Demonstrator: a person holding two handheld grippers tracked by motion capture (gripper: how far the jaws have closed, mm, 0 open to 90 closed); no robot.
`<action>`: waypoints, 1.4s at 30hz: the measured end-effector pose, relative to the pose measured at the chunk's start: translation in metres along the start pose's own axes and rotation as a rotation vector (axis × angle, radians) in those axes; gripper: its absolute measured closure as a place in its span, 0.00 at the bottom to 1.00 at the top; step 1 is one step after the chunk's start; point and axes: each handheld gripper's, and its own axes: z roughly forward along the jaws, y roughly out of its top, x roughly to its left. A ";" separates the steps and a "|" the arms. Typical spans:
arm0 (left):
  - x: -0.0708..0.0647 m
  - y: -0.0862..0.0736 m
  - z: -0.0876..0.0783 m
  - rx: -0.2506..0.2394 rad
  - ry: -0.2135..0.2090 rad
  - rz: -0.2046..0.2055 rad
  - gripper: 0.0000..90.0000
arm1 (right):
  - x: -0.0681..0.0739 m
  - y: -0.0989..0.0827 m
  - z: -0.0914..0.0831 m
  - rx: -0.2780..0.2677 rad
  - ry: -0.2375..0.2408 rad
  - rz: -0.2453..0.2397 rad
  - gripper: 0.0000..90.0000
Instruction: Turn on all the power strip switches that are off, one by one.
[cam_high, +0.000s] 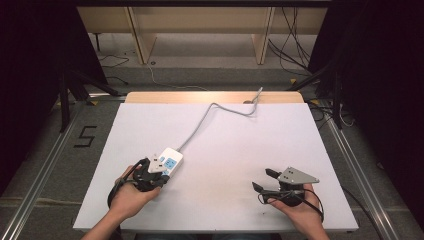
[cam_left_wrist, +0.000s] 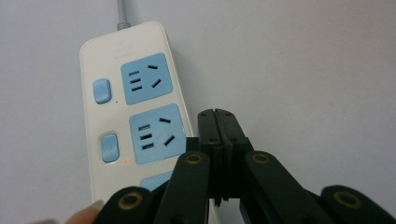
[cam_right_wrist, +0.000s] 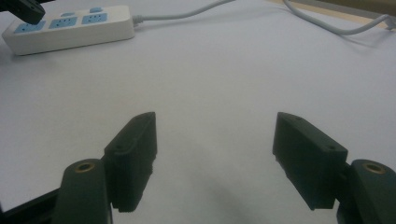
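While both hands are resting on the white table (cam_high: 225, 145):
right gripper (cam_right_wrist: 215, 154): jaws standing wide apart, nothing sitting between them
left gripper (cam_left_wrist: 218, 122): jaws pressing together, gripping nothing, tips hovering over the strip's near end
power strip (cam_left_wrist: 133, 100): lying flat just left of the closed tips, blue sockets facing up
cord (cam_high: 210, 112): trailing away from the strip's far end toward the table's far edge

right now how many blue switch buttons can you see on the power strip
2. One button sits left of the far socket, the other button left of the middle socket. The shut left tongs cover the near end of the power strip, so another may be hidden.
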 end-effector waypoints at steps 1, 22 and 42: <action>0.000 0.000 0.000 0.000 0.000 0.000 0.99 | 0.000 0.000 0.000 0.000 0.000 0.000 0.35; 0.014 0.012 0.001 0.019 0.014 -0.034 1.00 | 0.000 0.000 0.000 0.001 0.000 0.000 0.35; 0.023 0.022 0.006 0.042 0.018 -0.048 1.00 | 0.000 0.000 0.001 0.006 0.001 -0.003 0.35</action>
